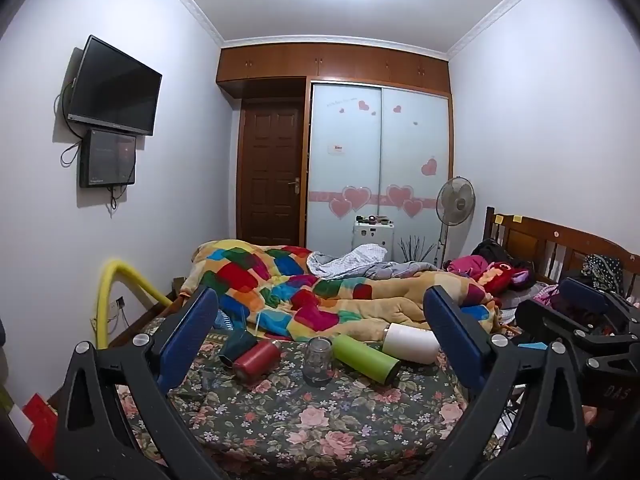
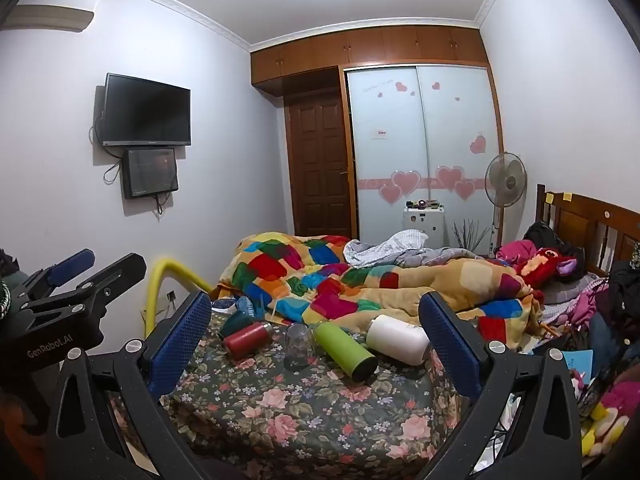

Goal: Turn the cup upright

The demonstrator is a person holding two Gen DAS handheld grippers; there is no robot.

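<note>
A clear glass cup [image 1: 318, 360] stands mouth-down on the floral bedsheet [image 1: 320, 432], also in the right wrist view [image 2: 298, 345]. Around it lie a red bottle [image 1: 257, 360], a dark teal cup [image 1: 237, 345], a green bottle [image 1: 366, 358] and a white bottle [image 1: 410, 343], all on their sides. My left gripper [image 1: 320, 344] is open and empty, held back from the cups. My right gripper [image 2: 316, 340] is open and empty, also short of them. Each gripper shows at the edge of the other's view.
A patchwork quilt [image 1: 312, 292] is heaped behind the cups. A wooden headboard [image 1: 560, 240], clothes and plush toys are at the right. A yellow tube [image 1: 120, 280], wall TV [image 1: 114, 88], standing fan [image 1: 456, 204] and wardrobe [image 1: 380, 152] stand beyond.
</note>
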